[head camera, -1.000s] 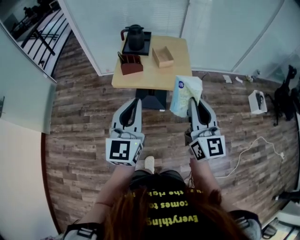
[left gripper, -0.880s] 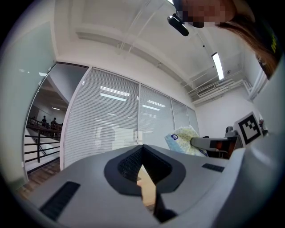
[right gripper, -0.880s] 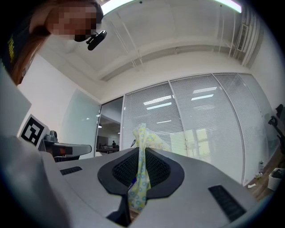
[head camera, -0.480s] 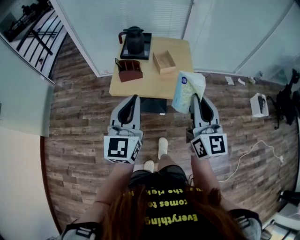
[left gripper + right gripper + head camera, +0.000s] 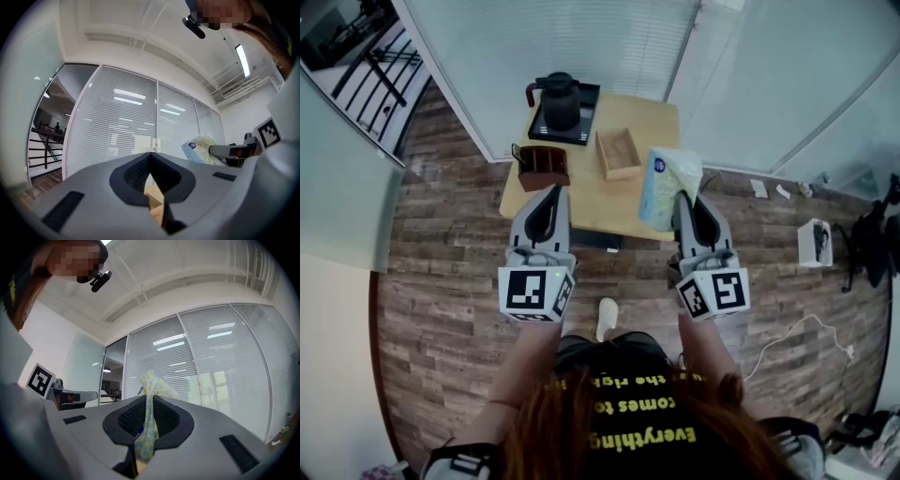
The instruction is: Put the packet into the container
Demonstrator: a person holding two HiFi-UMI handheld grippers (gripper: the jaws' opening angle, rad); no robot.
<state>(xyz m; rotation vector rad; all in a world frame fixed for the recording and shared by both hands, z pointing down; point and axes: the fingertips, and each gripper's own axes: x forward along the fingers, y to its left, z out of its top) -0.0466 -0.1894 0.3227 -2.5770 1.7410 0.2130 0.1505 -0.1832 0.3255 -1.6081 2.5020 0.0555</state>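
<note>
Brought forward to the table (image 5: 652, 122) since a second ago, with the right gripper (image 5: 684, 201) and the left gripper (image 5: 551, 191) now reaching over the near edge of the tabletop rather than hanging short of it above the wood floor (image 5: 450, 281). In the right gripper view, clamped narrowly on a thin edge of the packet (image 5: 150, 383), pads pressing on both sides, flowered wrapper sticking up past the tips. In the head view, held upright over the near right corner of the tabletop, just right of the open-topped wooden container (image 5: 618, 153) and apart from it. Container toward the middle of the tabletop. In the left gripper view, closed tip to tip on nothing, with pale wood showing through the hollow behind the pads and the packet in sight off to the right. Along the far left edge, a black kettle (image 5: 560, 101) on a black tray (image 5: 589, 105). At the near left corner, just ahead of the left tips, a brown holder (image 5: 543, 165).
</note>
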